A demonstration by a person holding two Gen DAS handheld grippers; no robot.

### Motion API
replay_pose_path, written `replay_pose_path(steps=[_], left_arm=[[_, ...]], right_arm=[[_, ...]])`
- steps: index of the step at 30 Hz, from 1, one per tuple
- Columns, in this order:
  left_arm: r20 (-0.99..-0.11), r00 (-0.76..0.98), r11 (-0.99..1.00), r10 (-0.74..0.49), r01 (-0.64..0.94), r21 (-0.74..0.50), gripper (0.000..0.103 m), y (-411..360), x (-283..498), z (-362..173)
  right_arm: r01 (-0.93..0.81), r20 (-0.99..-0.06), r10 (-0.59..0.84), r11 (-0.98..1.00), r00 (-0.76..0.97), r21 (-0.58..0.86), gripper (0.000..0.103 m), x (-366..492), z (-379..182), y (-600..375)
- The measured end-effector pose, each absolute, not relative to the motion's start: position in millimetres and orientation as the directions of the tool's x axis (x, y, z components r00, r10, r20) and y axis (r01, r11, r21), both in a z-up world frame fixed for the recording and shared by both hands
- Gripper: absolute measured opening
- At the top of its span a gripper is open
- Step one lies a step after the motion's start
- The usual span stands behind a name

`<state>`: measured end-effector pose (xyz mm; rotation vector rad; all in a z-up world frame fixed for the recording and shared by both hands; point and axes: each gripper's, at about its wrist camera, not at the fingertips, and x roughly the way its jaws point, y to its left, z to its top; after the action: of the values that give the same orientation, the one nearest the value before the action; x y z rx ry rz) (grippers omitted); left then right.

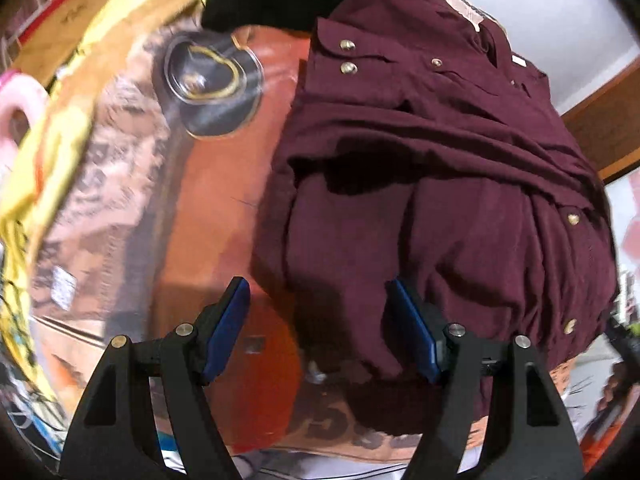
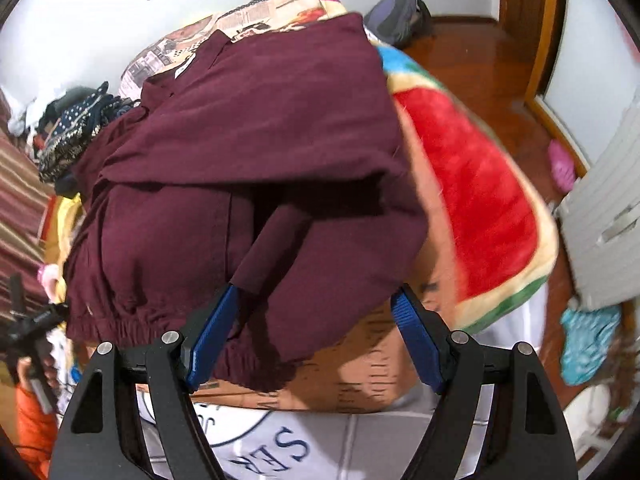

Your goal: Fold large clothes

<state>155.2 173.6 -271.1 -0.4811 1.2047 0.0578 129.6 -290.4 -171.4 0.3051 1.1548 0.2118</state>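
A lived-in home bedroom

A printed blanket [image 2: 480, 184] is covering the bed, spare clothes [image 2: 76, 132] are lying heaped by the wall, and a polished wooden floor [image 2: 484, 72] is showing beyond.

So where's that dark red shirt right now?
The maroon shirt lies partly folded on the printed blanket covering the bed, just ahead of both grippers in both wrist views, with a pile of dark clothes beyond it.

1. A maroon garment [image 2: 256, 152], partly folded, is being carried by a printed blanket [image 2: 472, 200] on the bed.
2. The right gripper [image 2: 316, 336] is being held above the garment's gathered hem, jaws standing apart, nothing being pinched.
3. A patterned clothes pile [image 2: 76, 132] is lying beyond.
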Motion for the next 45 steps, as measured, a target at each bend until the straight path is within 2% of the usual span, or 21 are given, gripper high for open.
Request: replay_pose_path(steps=[2,4,6,7,9,11,14,16,21,26,30,36,45], left_arm=[[-0.893,0.374,0.876,-0.250,-0.307,-0.373,0.072,176,155,-273],[-0.880,0.379,0.858,-0.288,-0.305,-0.412,0.067,177,154,-274],[-0.864,0.384,0.849,-0.327,-0.283,-0.447,0.053,176,153,-273],[-0.854,0.387,0.844,-0.347,-0.269,-0.465,0.042,174,152,-272],[-0.851,0.398,0.853,-0.344,-0.246,-0.460,0.033,171,152,-266],[-0.852,0.417,0.874,-0.316,-0.221,-0.432,0.017,166,153,-256],[-0.834,0.459,0.886,-0.305,-0.183,-0.425,0.008,162,156,-235],[-0.806,0.501,0.880,-0.315,-0.165,-0.446,0.007,166,160,-218],[-0.702,0.616,0.851,-0.358,-0.095,-0.517,0.005,170,176,-163],[-0.591,0.712,0.837,-0.381,-0.007,-0.548,0.005,174,204,-110],[-0.550,0.751,0.841,-0.365,0.013,-0.541,0.005,178,240,-86],[-0.568,0.769,0.871,-0.294,-0.029,-0.490,0.005,178,303,-88],[-0.677,0.720,0.928,-0.154,-0.130,-0.349,0.005,170,388,-128]], right_arm=[[0.005,-0.851,0.352,0.923,0.389,0.384,0.076,130,-176,-289],[0.014,-0.837,0.381,0.908,0.392,0.419,0.075,131,-178,-287],[0.006,-0.828,0.384,0.906,0.408,0.423,0.066,132,-176,-282],[-0.003,-0.831,0.373,0.913,0.413,0.409,0.059,132,-174,-278],[-0.023,-0.831,0.345,0.927,0.437,0.373,0.045,132,-167,-272],[-0.054,-0.823,0.321,0.940,0.468,0.336,0.024,132,-157,-268],[-0.090,-0.791,0.330,0.939,0.514,0.333,0.015,135,-141,-267],[-0.103,-0.771,0.336,0.936,0.540,0.335,0.012,139,-130,-267],[-0.147,-0.708,0.400,0.908,0.582,0.392,0.010,162,-107,-269],[-0.197,-0.636,0.406,0.906,0.656,0.375,0.009,200,-71,-265],[-0.199,-0.594,0.378,0.917,0.710,0.346,0.009,236,-52,-268],[-0.178,-0.604,0.331,0.937,0.725,0.301,0.009,289,-57,-266],[-0.090,-0.684,0.282,0.949,0.673,0.303,0.009,360,-96,-272]])
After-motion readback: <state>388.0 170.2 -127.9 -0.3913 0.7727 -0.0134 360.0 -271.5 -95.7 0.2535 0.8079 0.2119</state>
